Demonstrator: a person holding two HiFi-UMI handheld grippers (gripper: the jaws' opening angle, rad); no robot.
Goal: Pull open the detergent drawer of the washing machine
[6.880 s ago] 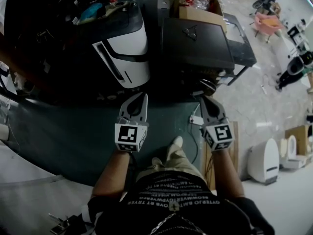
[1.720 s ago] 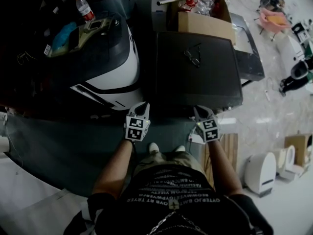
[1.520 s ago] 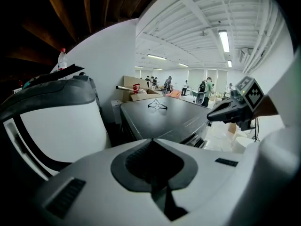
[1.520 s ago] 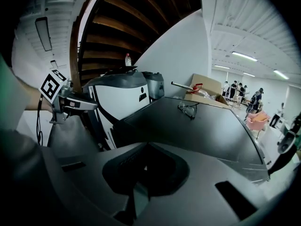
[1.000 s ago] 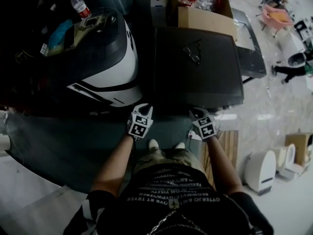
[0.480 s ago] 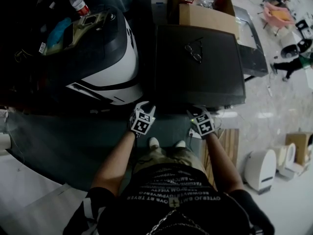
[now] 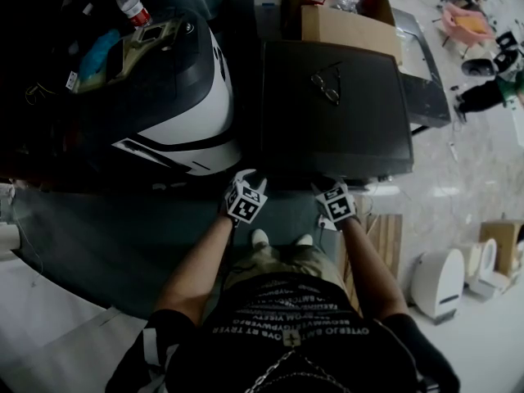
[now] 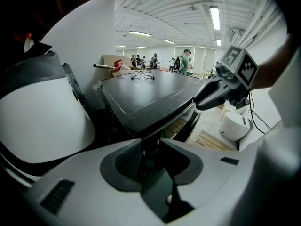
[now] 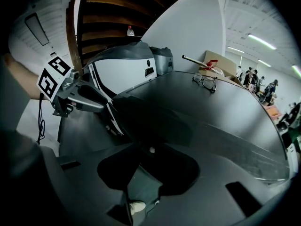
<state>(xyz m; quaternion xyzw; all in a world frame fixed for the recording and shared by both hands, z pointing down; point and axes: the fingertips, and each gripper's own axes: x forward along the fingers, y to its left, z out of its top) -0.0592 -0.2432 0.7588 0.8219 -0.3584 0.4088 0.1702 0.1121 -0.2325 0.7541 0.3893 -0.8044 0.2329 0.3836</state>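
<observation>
Both hand-held grippers are at the front top edge of the dark washing machine (image 7: 352,129), tips angled downward toward it.

Left gripper (image 8: 151,149): jaws apart, having just been opening; nothing is clamped between them. The machine's front corner lies directly ahead of its tips.

Right gripper (image 9: 149,150): jaws apart, likewise having just been opening, with nothing gripped. The machine's dark front face fills the space just beyond its tips.

The detergent drawer cannot be made out on that dark front; no view shows it pulled out.

A pair of glasses (image 7: 325,85) rests on the machine's lid, well beyond both grippers. A cardboard box (image 7: 348,27) stands further beyond that. A white and grey appliance (image 7: 196,97) stands just beside the left gripper, on its outer side, with a bottle (image 7: 131,6) behind it.
</observation>
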